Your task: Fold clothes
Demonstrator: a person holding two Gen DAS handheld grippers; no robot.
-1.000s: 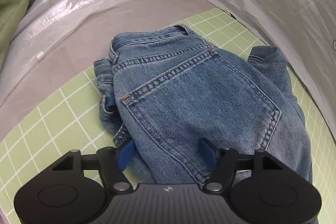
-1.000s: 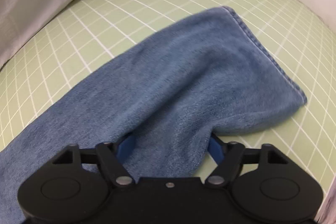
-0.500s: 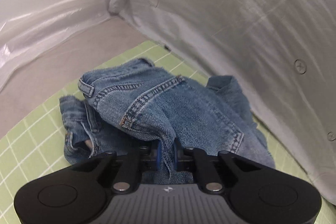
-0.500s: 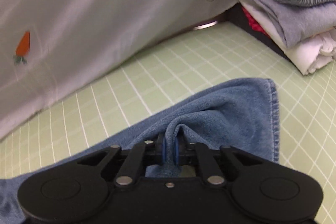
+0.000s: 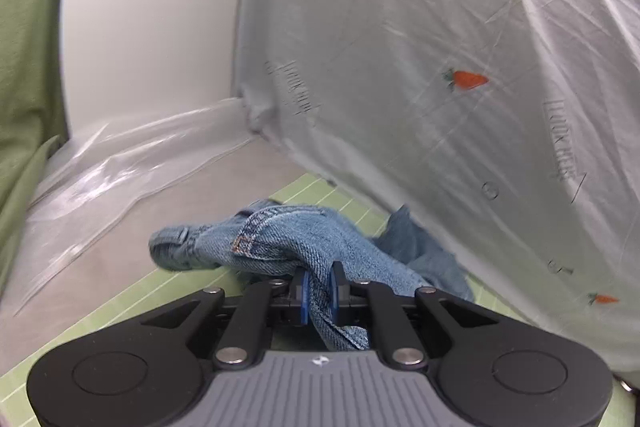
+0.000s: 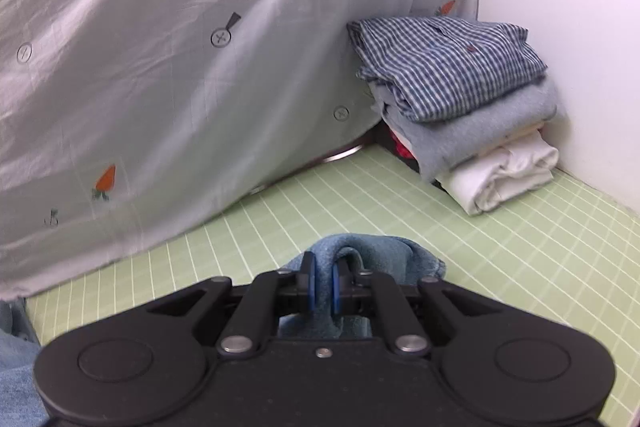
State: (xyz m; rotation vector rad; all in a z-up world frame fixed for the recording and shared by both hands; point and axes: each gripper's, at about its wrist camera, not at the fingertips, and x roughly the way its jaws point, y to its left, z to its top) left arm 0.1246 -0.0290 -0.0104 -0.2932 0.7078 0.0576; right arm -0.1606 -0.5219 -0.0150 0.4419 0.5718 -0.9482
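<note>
A pair of blue denim jeans (image 5: 280, 239) hangs lifted above the green grid mat (image 5: 132, 303). My left gripper (image 5: 318, 287) is shut on the waist and pocket end, which bunches and droops ahead of the fingers. My right gripper (image 6: 323, 285) is shut on a fold of the jeans' leg end (image 6: 372, 251), raised over the mat (image 6: 520, 267). More denim shows at the lower left edge of the right wrist view (image 6: 16, 367).
A grey sheet printed with carrots (image 6: 160, 67) drapes along the far side of the mat. A stack of folded clothes (image 6: 460, 107), checked shirt on top, stands at the back right against a white wall. Clear plastic sheeting (image 5: 120, 163) and grey table lie left.
Both grippers went from open over the flat jeans to shut on the denim, then lifted it; the views have tilted up toward the sheet and wall.
</note>
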